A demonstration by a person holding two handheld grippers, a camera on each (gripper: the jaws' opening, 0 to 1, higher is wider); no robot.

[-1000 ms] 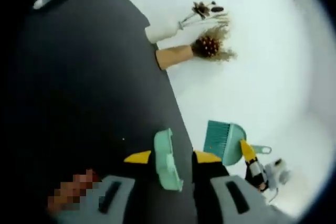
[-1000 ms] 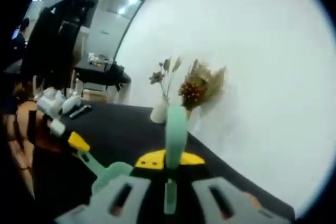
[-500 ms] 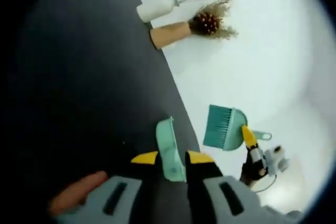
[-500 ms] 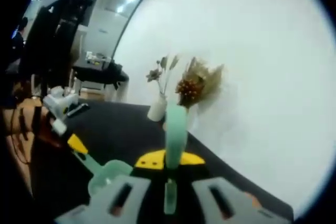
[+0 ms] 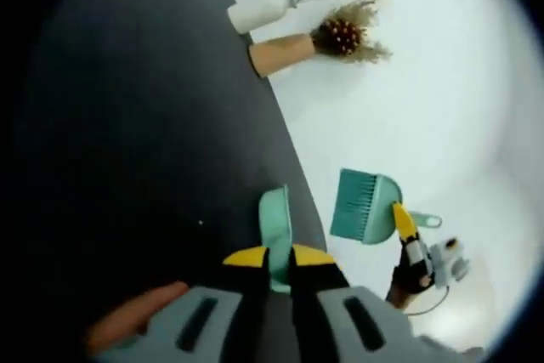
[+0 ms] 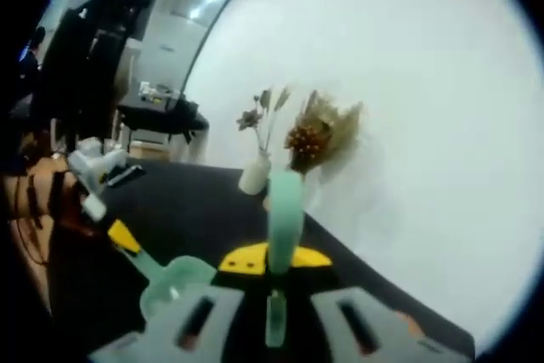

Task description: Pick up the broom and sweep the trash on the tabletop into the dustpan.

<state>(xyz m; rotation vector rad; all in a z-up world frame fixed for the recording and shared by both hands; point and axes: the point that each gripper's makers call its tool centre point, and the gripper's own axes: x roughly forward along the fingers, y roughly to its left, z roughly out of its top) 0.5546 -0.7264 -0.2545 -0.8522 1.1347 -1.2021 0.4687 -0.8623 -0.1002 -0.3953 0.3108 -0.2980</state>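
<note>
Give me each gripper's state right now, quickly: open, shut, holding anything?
Left gripper: shut on the dustpan.
Right gripper: shut on the broom, gripping its handle.

We see both views soft and blurred throughout, with strong fisheye bending toward the edges. The white wall point(image 6: 425, 125) is bright, nearly washed out, while the black worktop point(image 5: 144, 142) swallows detail and shows no clear shadows. In the right gripper view, small ceiling lights point(image 6: 197, 16) glare at upper left.
</note>
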